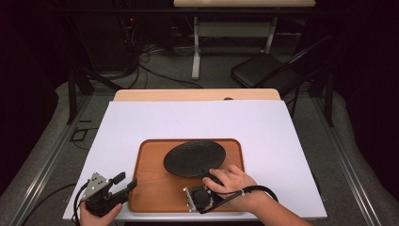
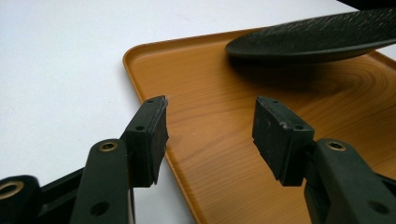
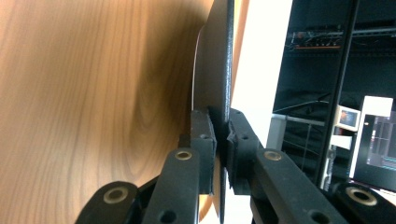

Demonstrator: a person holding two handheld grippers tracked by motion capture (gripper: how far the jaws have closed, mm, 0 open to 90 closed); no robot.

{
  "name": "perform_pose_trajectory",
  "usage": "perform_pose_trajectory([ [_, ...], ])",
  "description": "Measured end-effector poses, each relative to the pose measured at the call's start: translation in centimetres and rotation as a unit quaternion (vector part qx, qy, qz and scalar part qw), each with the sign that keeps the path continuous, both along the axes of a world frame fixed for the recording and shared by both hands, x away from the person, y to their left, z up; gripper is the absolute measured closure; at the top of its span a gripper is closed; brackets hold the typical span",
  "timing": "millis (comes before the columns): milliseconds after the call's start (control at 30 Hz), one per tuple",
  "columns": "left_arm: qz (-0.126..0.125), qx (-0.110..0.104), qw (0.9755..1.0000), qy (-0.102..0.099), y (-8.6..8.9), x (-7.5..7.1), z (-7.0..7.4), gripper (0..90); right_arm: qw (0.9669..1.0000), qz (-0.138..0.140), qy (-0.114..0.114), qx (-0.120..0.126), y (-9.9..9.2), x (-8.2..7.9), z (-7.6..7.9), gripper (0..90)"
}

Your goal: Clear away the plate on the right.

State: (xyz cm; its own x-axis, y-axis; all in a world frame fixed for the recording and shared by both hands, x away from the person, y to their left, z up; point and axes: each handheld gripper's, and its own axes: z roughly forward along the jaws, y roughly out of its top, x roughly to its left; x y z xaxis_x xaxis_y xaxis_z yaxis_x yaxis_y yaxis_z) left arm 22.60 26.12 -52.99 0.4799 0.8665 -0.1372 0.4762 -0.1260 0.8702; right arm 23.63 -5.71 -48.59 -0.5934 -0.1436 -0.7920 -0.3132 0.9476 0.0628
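A round black plate (image 1: 194, 158) hangs a little above the brown wooden tray (image 1: 155, 188), over its far half. My right gripper (image 1: 205, 176) is shut on the plate's near rim; in the right gripper view the two pads (image 3: 203, 140) clamp the plate's thin edge (image 3: 219, 70). My left gripper (image 1: 124, 181) stands open at the tray's near left corner, one jaw over the white table cover and one over the tray (image 2: 210, 140). In the left gripper view the plate (image 2: 317, 37) floats above the tray beyond the open jaws.
The tray lies on a white sheet (image 1: 197, 120) that covers the table. Beyond the table stand a black folding chair (image 1: 263, 70) and another table's legs (image 1: 195, 47), with cables on the floor.
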Motion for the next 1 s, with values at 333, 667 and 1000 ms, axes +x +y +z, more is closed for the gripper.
perform_pose_trajectory([
  [333, 0.0, 0.001, 1.0, 0.0, 0.0, 0.0, 0.0, 45.5, 0.9999, 0.001, 0.013, 0.005, 0.9, 0.2, -0.3, 84.0],
  [667, -0.002, 0.0, 1.0, 0.001, -0.1, 0.0, 0.0, 45.1, 0.9998, 0.001, 0.02, 0.005, 1.2, 0.1, -0.3, 84.3],
  [1000, -0.003, -0.001, 1.0, 0.002, -0.1, 0.0, 0.0, 45.0, 0.9997, 0.003, 0.025, 0.001, 1.2, 0.0, -0.6, 84.9],
])
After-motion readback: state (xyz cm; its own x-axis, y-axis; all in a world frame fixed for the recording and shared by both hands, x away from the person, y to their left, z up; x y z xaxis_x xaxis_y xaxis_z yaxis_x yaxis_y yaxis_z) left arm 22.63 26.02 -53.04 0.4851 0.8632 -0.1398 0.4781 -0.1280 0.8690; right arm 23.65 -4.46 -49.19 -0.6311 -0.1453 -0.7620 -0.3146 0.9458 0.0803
